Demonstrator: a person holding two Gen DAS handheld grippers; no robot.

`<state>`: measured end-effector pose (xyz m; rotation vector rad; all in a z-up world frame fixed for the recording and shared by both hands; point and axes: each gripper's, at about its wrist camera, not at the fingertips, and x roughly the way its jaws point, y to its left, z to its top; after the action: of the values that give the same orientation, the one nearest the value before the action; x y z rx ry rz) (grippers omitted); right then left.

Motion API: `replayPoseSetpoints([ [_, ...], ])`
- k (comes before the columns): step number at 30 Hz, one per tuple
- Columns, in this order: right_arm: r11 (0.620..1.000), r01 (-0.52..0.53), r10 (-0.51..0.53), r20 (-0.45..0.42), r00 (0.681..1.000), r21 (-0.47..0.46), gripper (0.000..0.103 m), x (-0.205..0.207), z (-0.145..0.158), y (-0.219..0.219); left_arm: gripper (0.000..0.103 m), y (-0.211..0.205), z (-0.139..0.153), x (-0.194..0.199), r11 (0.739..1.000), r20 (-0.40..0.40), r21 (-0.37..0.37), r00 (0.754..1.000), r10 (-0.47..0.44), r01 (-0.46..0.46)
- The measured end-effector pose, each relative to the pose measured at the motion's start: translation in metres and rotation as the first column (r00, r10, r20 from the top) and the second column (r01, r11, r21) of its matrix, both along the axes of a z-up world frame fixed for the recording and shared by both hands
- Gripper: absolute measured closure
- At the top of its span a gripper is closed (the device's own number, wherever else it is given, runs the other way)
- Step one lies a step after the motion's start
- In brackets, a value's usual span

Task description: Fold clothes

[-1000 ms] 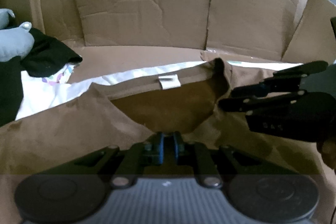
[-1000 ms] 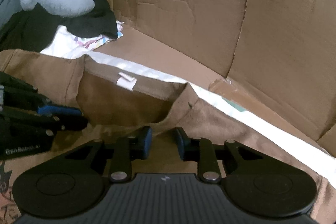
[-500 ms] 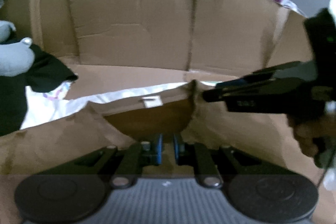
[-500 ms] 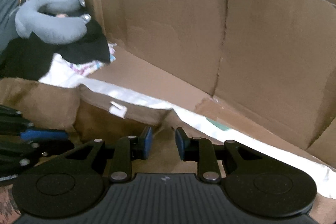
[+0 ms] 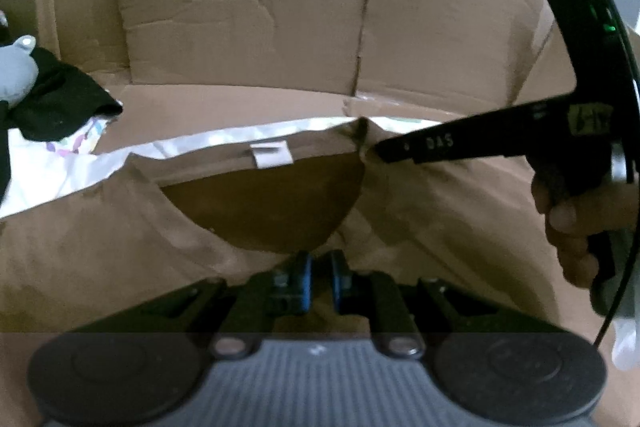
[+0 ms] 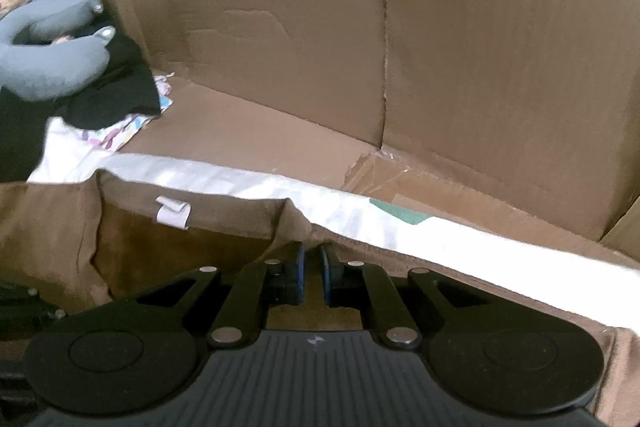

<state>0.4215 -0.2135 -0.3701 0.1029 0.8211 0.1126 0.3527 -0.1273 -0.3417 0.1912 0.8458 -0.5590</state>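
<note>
A wall of cardboard stands at the back, its flaps bent forward onto the surface. In front of it lies a white sheet, and on the sheet the brown shirt is spread with its neck opening facing the cardboard and lifted a little at the collar. At the far left sit a black garment and a grey neck pillow, well apart from the shirt.

The left gripper sits at the near edge of the neckline, its blue pads close together with only a slim gap; brown cloth seems to run between them, so it looks to be pinching the front collar. The right gripper is at the shoulder seam just beside the collar's right end, its jaws likewise nearly closed on the brown fabric; the left view shows its tip meeting the cloth there. The white label stands up inside the back of the collar.

The shirt is not visibly folded around the neck; whether lower parts are folded lies out of view.

The risks, as I judge them: both holds are thin pinches near an edge, so a pull could let the cloth slip out of one side and leave the shirt skewed. If a pinch has caught only the top layer, the front could lift away from the back and bunch. A drag across the sheet could also ruck the sheet up under the shirt.
</note>
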Motion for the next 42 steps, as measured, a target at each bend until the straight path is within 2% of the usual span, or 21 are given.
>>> replayPoseSetpoints([
  [8, 0.994, 0.084, -0.081, -0.048, 0.996, 0.067, 0.09, 0.014, -0.01, -0.002, 0.09, -0.001, 0.0, 0.007, 1.0, 0.001, 0.012, 1.0, -0.012, 0.012],
  [11, 0.996, 0.075, -0.071, -0.072, 0.995, 0.054, 0.09, 0.018, -0.006, 0.0, 0.09, 0.001, 0.008, 0.01, 1.0, 0.0, 0.008, 1.0, -0.022, 0.022],
  [15, 0.992, 0.084, -0.083, -0.02, 0.996, 0.095, 0.088, 0.004, 0.011, -0.013, 0.09, 0.017, 0.028, 0.01, 1.0, 0.027, -0.026, 1.0, -0.011, 0.011],
  [19, 0.99, 0.098, -0.099, 0.008, 0.995, 0.105, 0.088, -0.013, 0.027, -0.028, 0.09, 0.032, 0.035, 0.009, 1.0, 0.032, -0.028, 0.999, 0.003, -0.002],
  [23, 0.987, 0.113, -0.117, 0.03, 0.993, 0.118, 0.088, -0.036, 0.044, -0.043, 0.09, 0.037, 0.027, 0.008, 1.0, 0.021, 0.014, 1.0, 0.023, -0.023],
  [33, 0.954, 0.224, -0.23, 0.009, 0.973, 0.197, 0.088, -0.124, 0.069, -0.081, 0.092, 0.044, 0.007, 0.026, 0.995, -0.027, 0.062, 0.997, 0.073, -0.072],
  [35, 0.951, 0.239, -0.248, 0.02, 0.969, 0.198, 0.085, -0.144, 0.071, -0.084, 0.092, 0.043, 0.009, 0.026, 0.994, -0.036, 0.071, 0.996, 0.081, -0.079],
  [36, 0.947, 0.255, -0.264, 0.025, 0.964, 0.194, 0.079, -0.155, 0.07, -0.084, 0.091, 0.041, 0.012, 0.026, 0.994, -0.039, 0.076, 0.996, 0.081, -0.078],
  [37, 0.944, 0.271, -0.281, 0.029, 0.959, 0.188, 0.068, -0.167, 0.07, -0.084, 0.087, 0.039, 0.016, 0.026, 0.994, -0.04, 0.083, 0.996, 0.074, -0.071],
  [38, 0.94, 0.288, -0.298, 0.034, 0.954, 0.183, 0.064, -0.178, 0.069, -0.084, 0.081, 0.038, 0.02, 0.026, 0.994, -0.04, 0.089, 0.997, 0.067, -0.063],
  [39, 0.939, 0.294, -0.305, 0.043, 0.951, 0.176, 0.063, -0.191, 0.069, -0.084, 0.065, 0.036, 0.023, 0.026, 0.994, -0.041, 0.096, 0.997, 0.06, -0.056],
  [40, 0.94, 0.294, -0.304, 0.038, 0.952, 0.171, 0.062, -0.201, 0.068, -0.084, 0.057, 0.035, 0.027, 0.025, 0.994, -0.038, 0.103, 0.998, 0.05, -0.046],
  [42, 0.945, 0.284, -0.291, 0.02, 0.957, 0.165, 0.062, -0.218, 0.068, -0.084, 0.056, 0.031, 0.035, 0.023, 0.993, -0.025, 0.118, 0.999, 0.026, -0.022],
])
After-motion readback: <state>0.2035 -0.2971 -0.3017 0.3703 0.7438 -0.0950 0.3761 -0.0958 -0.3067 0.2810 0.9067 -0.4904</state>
